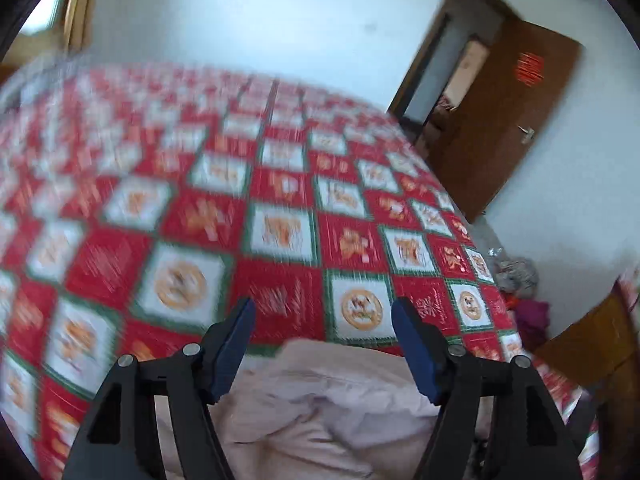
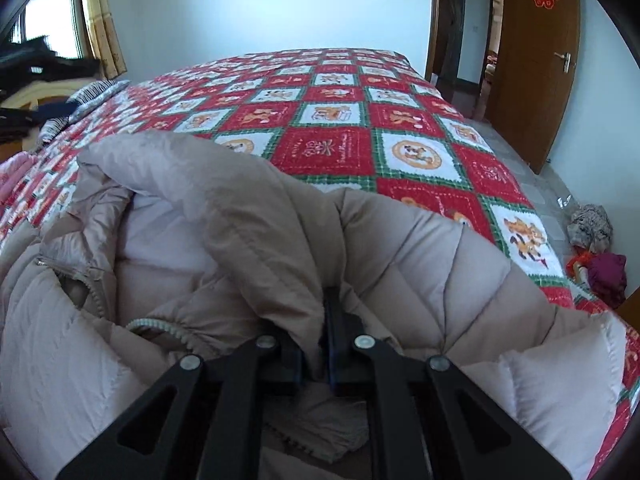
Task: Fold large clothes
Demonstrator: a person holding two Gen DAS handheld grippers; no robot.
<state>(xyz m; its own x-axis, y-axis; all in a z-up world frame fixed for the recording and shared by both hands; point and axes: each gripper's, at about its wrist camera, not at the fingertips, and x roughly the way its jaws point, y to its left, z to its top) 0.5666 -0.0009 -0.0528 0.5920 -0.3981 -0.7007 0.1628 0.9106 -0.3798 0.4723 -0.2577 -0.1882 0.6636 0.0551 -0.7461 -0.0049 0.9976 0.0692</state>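
Note:
A large beige padded coat (image 2: 248,216) lies bunched on the bed with the red, white and green quilt (image 2: 332,148). My right gripper (image 2: 326,320) is shut on a raised fold of the coat's fabric, which drapes over its fingers. Its pale lining and a zip show to the left. In the left wrist view, my left gripper (image 1: 324,320) is open and empty, above the near edge of the coat (image 1: 320,400). The quilt (image 1: 280,200) is blurred by motion there.
An open brown door (image 2: 536,60) stands at the right, also in the left wrist view (image 1: 504,120). A pile of clothes (image 2: 596,248) lies on the floor beside the bed. A window with a yellow curtain (image 2: 100,20) is at the left.

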